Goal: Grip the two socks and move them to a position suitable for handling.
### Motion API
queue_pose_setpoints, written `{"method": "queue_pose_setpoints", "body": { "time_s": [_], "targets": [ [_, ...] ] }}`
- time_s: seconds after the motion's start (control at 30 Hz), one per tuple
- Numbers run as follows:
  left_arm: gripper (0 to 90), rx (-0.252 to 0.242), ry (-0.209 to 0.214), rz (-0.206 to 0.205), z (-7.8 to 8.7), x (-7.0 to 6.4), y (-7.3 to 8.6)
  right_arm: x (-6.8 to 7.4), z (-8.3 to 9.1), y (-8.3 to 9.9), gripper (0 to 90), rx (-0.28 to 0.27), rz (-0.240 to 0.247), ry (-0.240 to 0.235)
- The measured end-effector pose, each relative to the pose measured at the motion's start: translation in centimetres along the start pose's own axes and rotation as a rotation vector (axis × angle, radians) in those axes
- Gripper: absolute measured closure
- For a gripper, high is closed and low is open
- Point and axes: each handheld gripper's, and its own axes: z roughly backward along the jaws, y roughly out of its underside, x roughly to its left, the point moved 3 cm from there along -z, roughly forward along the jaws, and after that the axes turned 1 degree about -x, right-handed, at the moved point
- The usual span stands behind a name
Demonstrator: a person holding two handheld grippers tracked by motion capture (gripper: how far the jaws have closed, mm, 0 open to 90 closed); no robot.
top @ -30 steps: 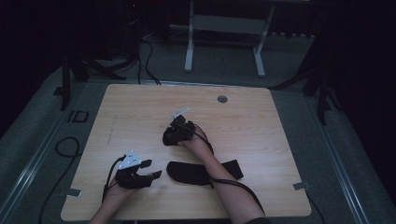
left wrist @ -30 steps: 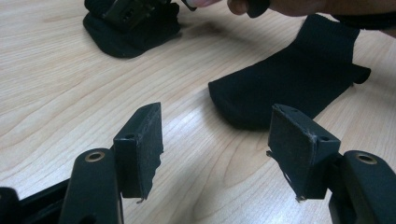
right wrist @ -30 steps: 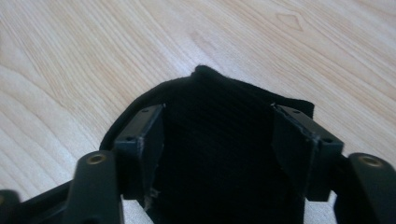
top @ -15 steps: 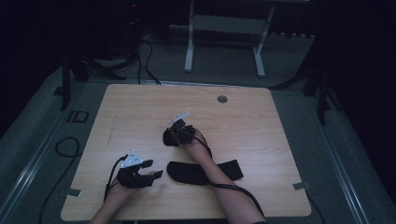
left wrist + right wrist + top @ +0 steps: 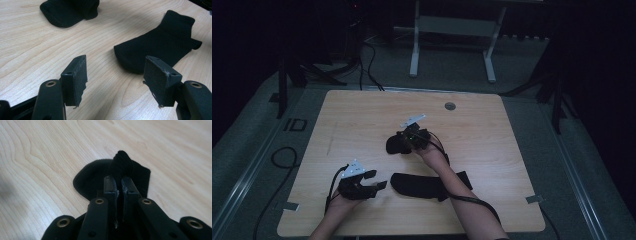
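gripped sock (image 5: 100,178): small black sock near the middle of the table, a fold of its fabric bunched up and pinched between the jaws of the right gripper; the rest of it lies on the wood.
right gripper (image 5: 119,182): jaws drawn almost together on the raised fold, only the thickness of cloth between them; in the high view it (image 5: 409,140) sits near the table's centre, grey plate on top, pointing toward the person's left.
flat sock (image 5: 160,47): second black sock, lying flat near the front edge of the table, toe toward the left gripper, ribbed cuff at the far end; in the high view (image 5: 422,185) the right forearm crosses above it.
left gripper (image 5: 116,75): jaws wide apart, nothing between them, low over bare wood just short of the flat sock's toe; in the high view (image 5: 379,181) it is at the front left of the table.
table (image 5: 362,120): light wood-grain top with rounded corners.
grommet (image 5: 450,106): small round grey disc near the far edge.
surroundings: dark floor with cables and a white frame (image 5: 452,25) beyond the table.
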Motion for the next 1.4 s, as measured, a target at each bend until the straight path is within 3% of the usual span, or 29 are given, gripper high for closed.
{"method": "queue_pose_setpoints", "body": {
  "time_s": [0.03, 0.07, 0.1, 0.13, 0.23, 0.3, 0.4, 0.5, 0.57, 0.63, 0.73, 0.83, 1.13, 1.23, 1.4],
  "targets": [
    [35.9, -0.001, 0.001, -0.001, 0.0, 0.0, 0.0, -0.1, -0.4, 0.1, 79.4, 0.010, -0.018, -0.036],
    [35.8, -0.001, 0.001, 0.000, 0.0, 0.0, 0.0, -0.1, -0.8, 0.2, 67.7, 0.011, -0.042, -0.072],
    [35.8, 0.001, 0.001, -0.002, 0.0, 0.0, 0.1, -0.2, -1.2, 0.2, 55.3, 0.009, -0.060, -0.090],
    [35.8, 0.001, 0.005, -0.001, 0.0, 0.0, 0.1, -0.1, -1.6, 0.3, 48.4, 0.017, -0.073, -0.082],
    [35.8, 0.005, 0.012, -0.002, 0.0, 0.0, 0.2, 0.0, -2.6, 0.3, 37.4, 0.018, -0.089, -0.048],
    [35.9, 0.008, 0.015, -0.004, -0.1, -0.1, 0.3, 0.1, -3.2, 0.3, 33.1, 0.020, -0.110, -0.070],
    [35.9, 0.014, 0.017, -0.011, -0.1, -0.2, 0.3, 0.4, -4.1, 0.3, 28.1, 0.035, -0.107, -0.064],
    [35.9, 0.014, 0.019, -0.016, -0.1, -0.3, 0.3, 0.6, -4.6, 0.2, 32.8, 0.043, -0.083, -0.027],
    [35.8, 0.015, 0.018, -0.014, -0.1, -0.2, 0.3, 0.8, -4.9, 0.2, 43.1, 0.084, -0.012, 0.039],
    [35.8, 0.017, 0.014, -0.013, -0.1, -0.2, 0.3, 0.7, -4.9, 0.2, 45.3, 0.078, -0.025, 0.037],
    [35.9, 0.018, 0.011, -0.014, 0.0, -0.2, 0.3, 0.6, -4.8, 0.3, 62.5, 0.059, -0.034, 0.059],
    [35.9, 0.016, 0.011, -0.012, 0.0, -0.2, 0.3, 0.7, -4.8, 0.2, 70.8, 0.059, -0.025, 0.065],
    [35.9, 0.011, 0.004, -0.002, 0.1, 0.1, 0.3, 0.7, -4.3, -0.1, 78.4, 0.080, -0.008, 0.052],
    [35.9, 0.011, -0.012, 0.022, 0.1, 0.2, 0.3, 0.8, -2.8, -0.6, 78.5, 0.047, 0.012, 0.044],
    [35.8, -0.001, -0.013, 0.025, 0.1, 0.1, -0.2, 0.9, 1.0, -1.6, 78.5, -0.029, 0.044, 0.029]
  ]
}}
